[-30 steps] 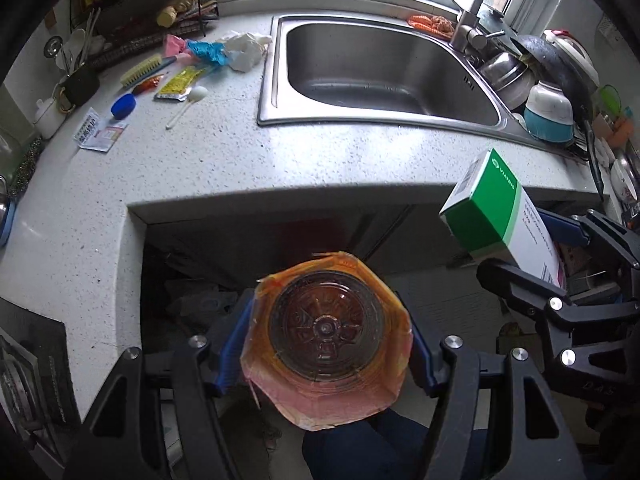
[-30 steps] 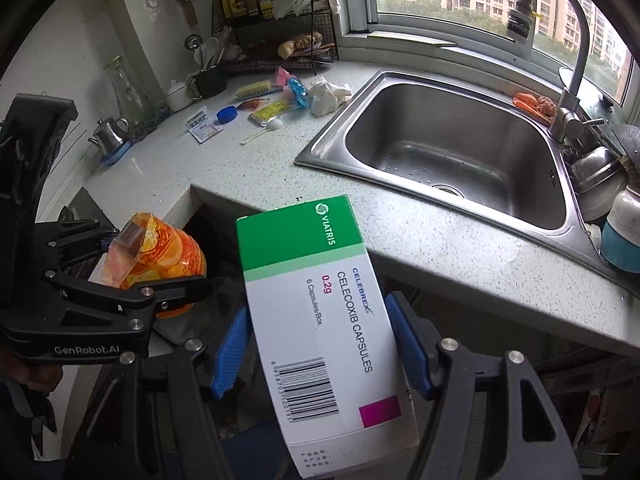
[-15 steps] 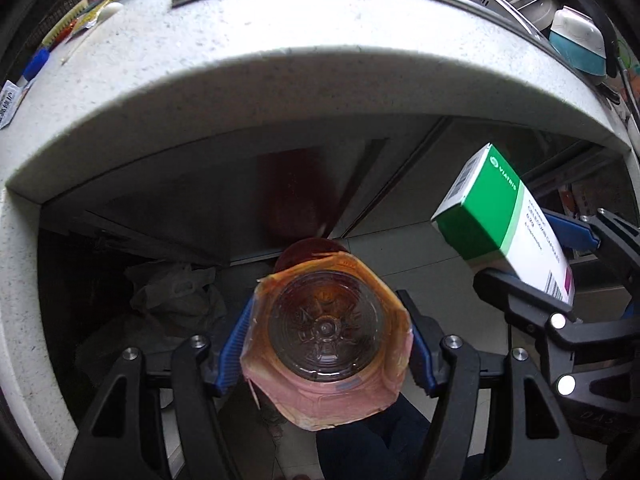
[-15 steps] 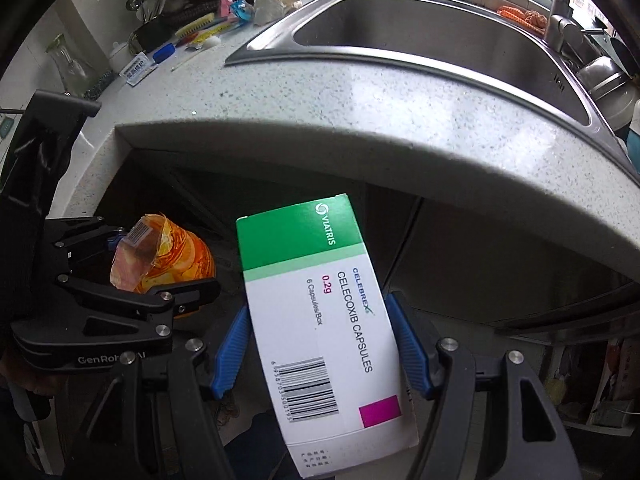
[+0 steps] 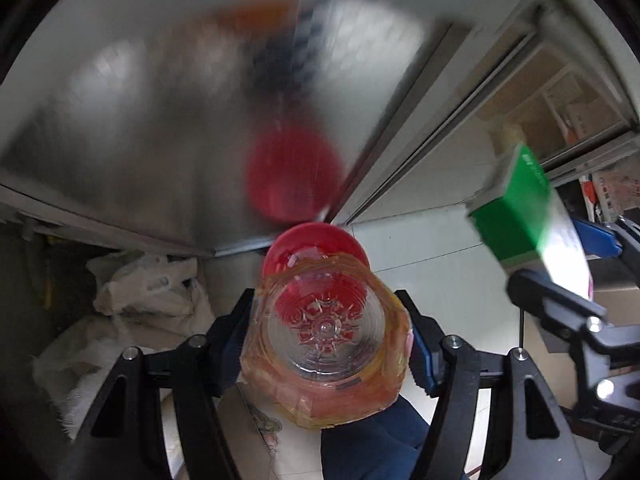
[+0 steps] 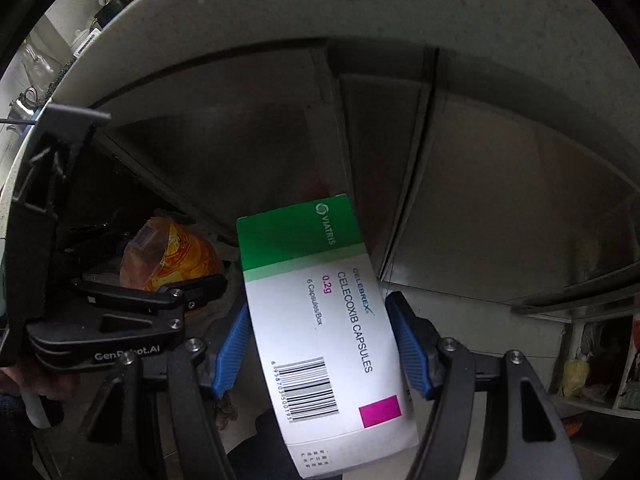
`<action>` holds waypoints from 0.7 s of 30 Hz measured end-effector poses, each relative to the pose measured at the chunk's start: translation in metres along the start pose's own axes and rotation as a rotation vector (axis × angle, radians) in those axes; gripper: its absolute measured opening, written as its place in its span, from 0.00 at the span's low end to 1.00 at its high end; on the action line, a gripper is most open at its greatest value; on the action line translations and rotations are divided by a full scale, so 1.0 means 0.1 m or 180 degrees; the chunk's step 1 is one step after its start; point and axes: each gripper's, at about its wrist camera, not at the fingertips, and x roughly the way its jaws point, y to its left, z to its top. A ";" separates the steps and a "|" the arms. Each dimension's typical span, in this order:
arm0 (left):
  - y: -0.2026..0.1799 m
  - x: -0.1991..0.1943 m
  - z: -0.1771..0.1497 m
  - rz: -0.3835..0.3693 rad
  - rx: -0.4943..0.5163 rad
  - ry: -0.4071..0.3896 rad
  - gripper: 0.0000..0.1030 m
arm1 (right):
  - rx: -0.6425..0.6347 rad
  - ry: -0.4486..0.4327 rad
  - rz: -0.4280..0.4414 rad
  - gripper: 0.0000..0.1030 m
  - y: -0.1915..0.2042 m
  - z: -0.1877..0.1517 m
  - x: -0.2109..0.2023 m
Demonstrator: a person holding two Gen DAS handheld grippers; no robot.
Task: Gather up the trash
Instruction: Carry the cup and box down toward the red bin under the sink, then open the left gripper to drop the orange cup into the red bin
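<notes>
Bottle [image 5: 326, 326] clamped base-up in left claw [image 5: 332, 340], right claw [image 6: 316, 344] clamping box [image 6: 320, 320] lengthwise, green end forward

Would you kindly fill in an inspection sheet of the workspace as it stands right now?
Surface: pale floor tiles below the grey countertop edge.
Job's things: orange-labelled plastic bottle; green-and-white medicine box; red bin beneath the bottle.
Clutter: crumpled white bags under the counter.
Grippers: left gripper shut on the bottle; right gripper shut on the box; both point downward.
Cables: nothing seen.
Surroundings: metal cabinet doors; shelves to the right.
</notes>
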 end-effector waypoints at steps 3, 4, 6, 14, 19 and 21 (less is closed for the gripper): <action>0.00 0.21 0.00 0.0002 -0.0041 0.0040 0.63 | 0.0030 0.0031 -0.0023 0.62 -0.05 -0.07 0.17; -0.01 0.27 0.01 -0.0006 -0.0036 0.0052 0.63 | 0.0034 0.0047 -0.0031 0.62 -0.07 -0.08 0.23; -0.06 0.36 0.02 -0.0061 0.0057 0.0110 0.63 | 0.0059 0.0074 -0.0043 0.62 -0.11 -0.13 0.33; -0.01 0.37 -0.04 -0.0087 0.0040 -0.0017 0.79 | 0.0124 0.0105 -0.0030 0.62 -0.08 -0.18 0.41; 0.01 0.34 -0.06 -0.0100 0.0064 -0.0048 0.84 | 0.0121 0.0110 -0.0018 0.62 -0.12 -0.23 0.47; 0.02 0.32 -0.07 -0.0109 0.0091 -0.0070 0.88 | 0.0106 0.0101 -0.0015 0.62 -0.12 -0.23 0.45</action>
